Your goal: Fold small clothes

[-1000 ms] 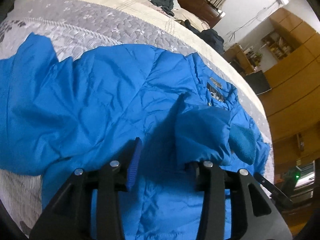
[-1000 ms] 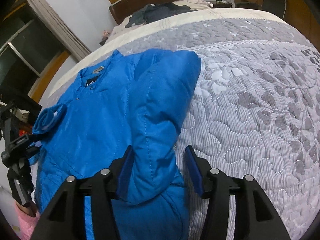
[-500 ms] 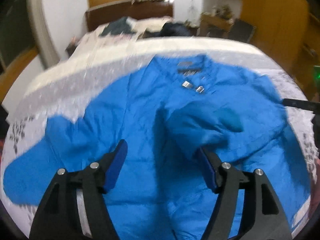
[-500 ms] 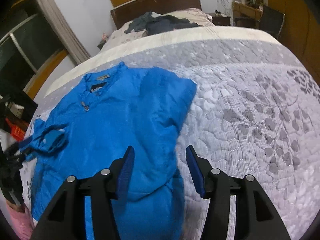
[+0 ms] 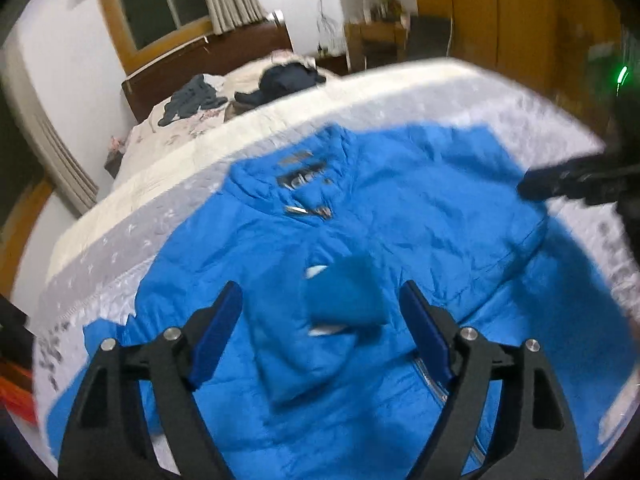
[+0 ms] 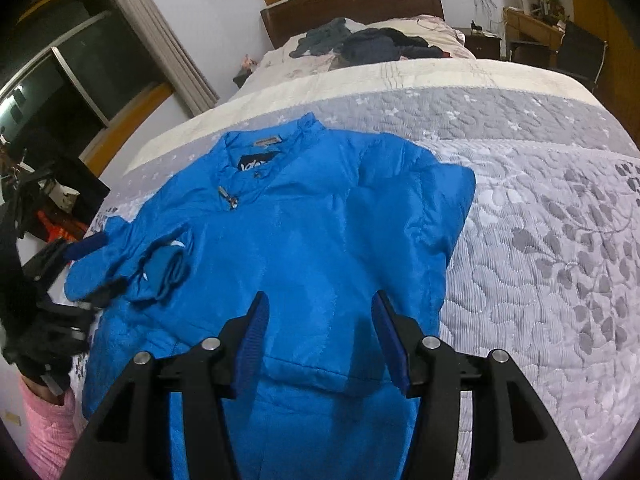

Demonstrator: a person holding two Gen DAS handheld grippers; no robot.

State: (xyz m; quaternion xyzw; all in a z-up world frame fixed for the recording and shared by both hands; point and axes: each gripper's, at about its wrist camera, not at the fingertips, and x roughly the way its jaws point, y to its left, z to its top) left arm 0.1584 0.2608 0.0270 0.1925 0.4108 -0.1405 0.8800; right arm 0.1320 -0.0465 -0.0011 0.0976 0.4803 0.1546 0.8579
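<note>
A blue puffer jacket (image 6: 320,240) lies face up on the grey quilted bedspread (image 6: 560,280), collar toward the headboard. Its right sleeve (image 6: 420,216) is folded in over the front. The left sleeve cuff (image 5: 344,300) rests on the chest of the jacket (image 5: 420,216). My left gripper (image 5: 320,332) hovers open over that cuff, fingers wide on either side and not touching it. It also shows at the jacket's left edge as the left gripper (image 6: 96,272). My right gripper (image 6: 322,320) stands open above the folded right sleeve's lower end, holding nothing. The right gripper (image 5: 560,184) also reaches in over the jacket's right shoulder.
Dark clothes (image 6: 372,44) are piled near the wooden headboard (image 6: 352,4). Bare quilt (image 5: 540,120) stretches to the jacket's right. A desk and chair (image 6: 576,52) stand at the far right, and a person's pink sleeve (image 6: 44,420) is at the lower left.
My left gripper swung round to face the headboard, opened wider and left the cuff lying on the jacket. My right gripper lifted back off the folded right sleeve.
</note>
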